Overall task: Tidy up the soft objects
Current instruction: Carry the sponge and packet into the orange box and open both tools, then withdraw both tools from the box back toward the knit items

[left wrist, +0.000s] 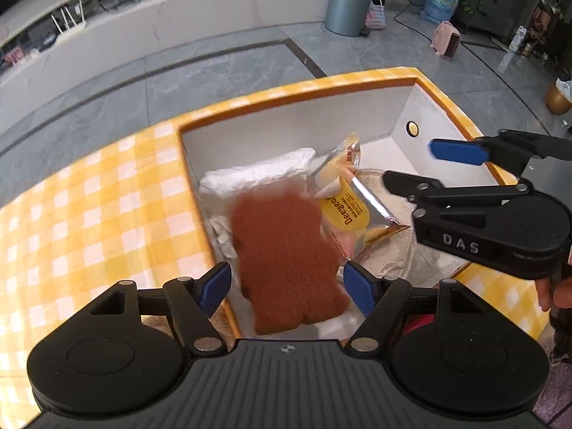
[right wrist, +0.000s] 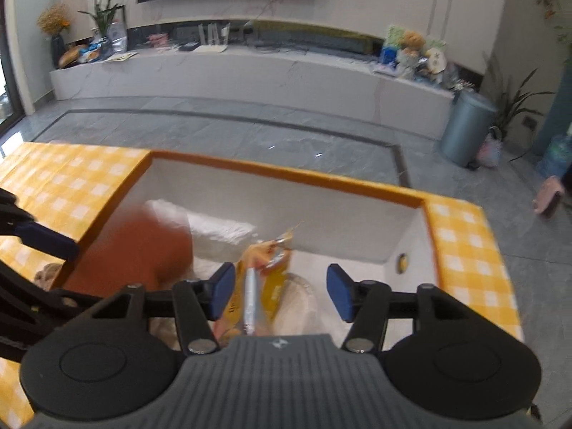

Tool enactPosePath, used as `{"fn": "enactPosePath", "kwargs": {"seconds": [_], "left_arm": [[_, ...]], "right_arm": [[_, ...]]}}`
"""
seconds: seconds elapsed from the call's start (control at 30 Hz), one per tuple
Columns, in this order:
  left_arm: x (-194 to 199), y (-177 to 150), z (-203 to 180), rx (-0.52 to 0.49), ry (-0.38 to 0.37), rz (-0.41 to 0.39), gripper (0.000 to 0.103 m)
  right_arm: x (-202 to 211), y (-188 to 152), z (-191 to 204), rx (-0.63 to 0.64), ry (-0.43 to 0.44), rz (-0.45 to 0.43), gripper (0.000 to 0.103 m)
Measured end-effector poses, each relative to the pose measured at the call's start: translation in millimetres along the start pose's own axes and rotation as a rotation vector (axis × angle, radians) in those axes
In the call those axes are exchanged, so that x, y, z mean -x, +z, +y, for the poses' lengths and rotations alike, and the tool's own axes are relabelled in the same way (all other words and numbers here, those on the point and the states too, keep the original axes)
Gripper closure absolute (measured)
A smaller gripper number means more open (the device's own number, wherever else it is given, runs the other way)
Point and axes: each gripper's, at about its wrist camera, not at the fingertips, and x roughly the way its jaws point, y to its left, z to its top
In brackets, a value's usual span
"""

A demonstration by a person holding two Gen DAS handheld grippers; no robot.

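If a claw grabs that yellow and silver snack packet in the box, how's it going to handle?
The snack packet looks puffed and creased, so it would probably crumple and feel light. Its glossy foil edge suggests it could slip between pads. It leans on the soft white bundle, so a push would likely topple it.

The left tool (left wrist: 287, 287) stands with its blue pads wide apart above a white bin (left wrist: 296, 121) sunk in the yellow-checked counter (left wrist: 93, 193). Between the pads, touching neither, is a brown plush bear (left wrist: 286, 261) (blurred). Past it lie a white padded cloth (left wrist: 257, 171) and a yellow snack packet (left wrist: 343, 207). The right tool (left wrist: 418, 166) hangs at the right, also parted.
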Motion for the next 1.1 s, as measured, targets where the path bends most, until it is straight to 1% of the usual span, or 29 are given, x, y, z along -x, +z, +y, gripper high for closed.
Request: {"fn": "enactPosePath", "kwargs": {"seconds": [0.03, 0.17, 0.3, 0.37, 0.5, 0.6, 0.7, 0.83, 0.93, 1.03, 1.1], "left_arm": [[4.6, 0.0, -1.6, 0.002, 0.008, -0.014, 0.018], [28.2, -2.8, -1.5, 0.014, -0.008, -0.064, 0.018], [60.2, -7.8, -0.6, 0.007, -0.011, -0.133, 0.018], [78.1, -11.2, 0.3, 0.005, -0.008, -0.172, 0.018], [113.1, -24.7, -1.6, -0.020, 0.020, -0.253, 0.018], [137.9, -42.0, -6.5, -0.061, 0.035, -0.310, 0.019], [158.1, -60.9, -14.4, -0.089, 0.054, -0.343, 0.019], [180.7, -87.3, -26.6, -0.114, 0.068, -0.383, 0.021], [193.5, -108.1, -32.1, -0.114, 0.055, -0.398, 0.021], [200.6, -130.7, -36.1, -0.117, 0.048, -0.404, 0.022], [202.8, -145.7, -36.5, -0.104, 0.064, -0.408, 0.022]], "right_arm": [[2.8, 0.5, 0.8, 0.002, -0.012, -0.001, 0.045], [20.8, 1.7, -2.6, -0.017, -0.009, -0.012, 0.042], [48.3, 1.3, -2.5, -0.015, -0.011, -0.054, 0.038], [63.0, 0.6, -0.8, -0.015, -0.007, -0.078, 0.038], [95.3, -7.5, 4.7, -0.034, 0.021, -0.126, 0.038], [120.5, -17.0, 11.8, -0.071, 0.064, -0.159, 0.038], [144.1, -27.1, 24.8, -0.058, 0.091, -0.179, 0.038], [173.9, -49.0, 41.3, -0.056, 0.128, -0.219, 0.038], [190.5, -66.8, 54.4, -0.052, 0.141, -0.240, 0.038], [201.5, -85.6, 65.7, -0.063, 0.152, -0.243, 0.031], [207.1, -98.6, 73.7, -0.065, 0.157, -0.240, 0.031]]}}
